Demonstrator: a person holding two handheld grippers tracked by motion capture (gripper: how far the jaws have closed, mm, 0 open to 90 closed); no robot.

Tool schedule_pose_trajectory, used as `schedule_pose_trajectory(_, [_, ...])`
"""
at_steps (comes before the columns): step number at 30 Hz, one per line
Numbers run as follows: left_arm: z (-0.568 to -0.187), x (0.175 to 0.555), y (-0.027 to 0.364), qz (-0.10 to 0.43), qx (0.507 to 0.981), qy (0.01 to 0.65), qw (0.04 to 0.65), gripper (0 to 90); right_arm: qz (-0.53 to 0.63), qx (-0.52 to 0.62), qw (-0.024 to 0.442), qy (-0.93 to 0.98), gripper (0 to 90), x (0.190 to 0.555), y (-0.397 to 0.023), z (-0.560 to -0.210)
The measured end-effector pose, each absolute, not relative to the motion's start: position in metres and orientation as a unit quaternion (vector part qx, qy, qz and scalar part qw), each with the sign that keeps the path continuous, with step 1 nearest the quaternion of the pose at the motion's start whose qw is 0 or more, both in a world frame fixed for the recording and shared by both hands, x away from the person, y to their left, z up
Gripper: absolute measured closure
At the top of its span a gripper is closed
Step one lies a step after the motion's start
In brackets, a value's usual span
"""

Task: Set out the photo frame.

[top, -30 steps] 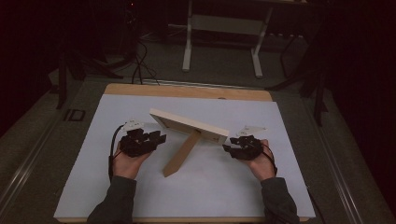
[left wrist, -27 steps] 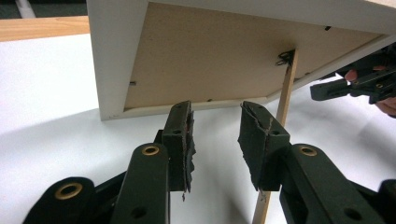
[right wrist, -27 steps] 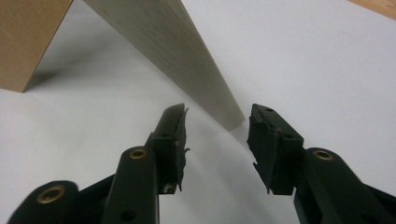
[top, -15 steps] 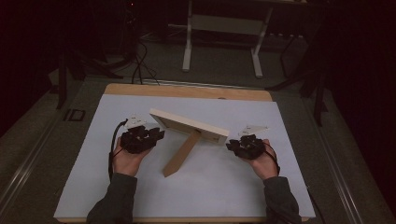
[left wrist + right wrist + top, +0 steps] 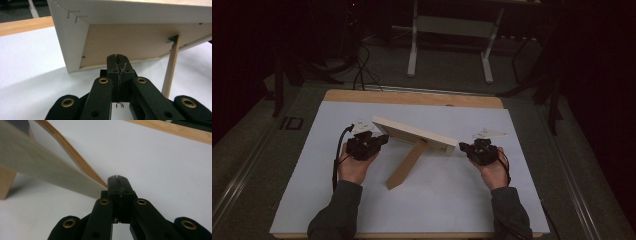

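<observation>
On the white sheet (image 5: 312, 165) that covers the counter (image 5: 412, 97), a picture frame (image 5: 414, 134) stands tilted back on its wooden easel leg (image 5: 406, 165), roughly at the middle of the sheet, with one hand on either side of it. The left tongs (image 5: 379, 140) sit just beside the frame's left end; in the left gripper view the left tongs (image 5: 117, 58) have just been closing and now meet tip to tip, with nothing between them, pointing at the frame's brown backing (image 5: 130, 40) below its pale edge. The right tongs (image 5: 463, 147) lie close to the frame's right end; in the right gripper view the right tongs (image 5: 118, 180) have likewise just been closing and are pressed together on nothing, the frame's blurred corner (image 5: 45, 173) passing just to their left; whether it touches them cannot be told. Judging from this, the step in hand is an approach to both ends of the frame, not yet a hold: neither side has a grip. The next move would seem to call for spreading both pairs of tongs wide enough to take the frame's thick edge, bringing each over its end and closing evenly, so that the frame does not pivot on the leg or tip forward onto the sheet. The leg stands free behind the frame and could fold if pushed sideways.
</observation>
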State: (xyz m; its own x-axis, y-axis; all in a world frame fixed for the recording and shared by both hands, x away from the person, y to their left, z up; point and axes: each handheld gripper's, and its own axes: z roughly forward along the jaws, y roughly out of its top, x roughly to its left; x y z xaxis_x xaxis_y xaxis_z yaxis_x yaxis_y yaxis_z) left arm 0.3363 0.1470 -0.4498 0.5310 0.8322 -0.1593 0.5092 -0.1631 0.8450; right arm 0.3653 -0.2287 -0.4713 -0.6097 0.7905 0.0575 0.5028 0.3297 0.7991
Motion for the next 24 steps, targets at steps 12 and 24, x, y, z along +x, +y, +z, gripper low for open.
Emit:
schedule_pose_trajectory(12, [-0.449,0.346,0.137,0.185,0.747,0.454,0.45,90.0,0.451,0.406,0.166,0.777,90.0,0.366,-0.215,-0.469])
schedule_pose_trajectory(24, [-0.447,0.352,0.131,0.183,0.748,0.453,0.45,90.0,0.467,0.406,0.161,0.768,90.0,0.367,-0.213,-0.47])
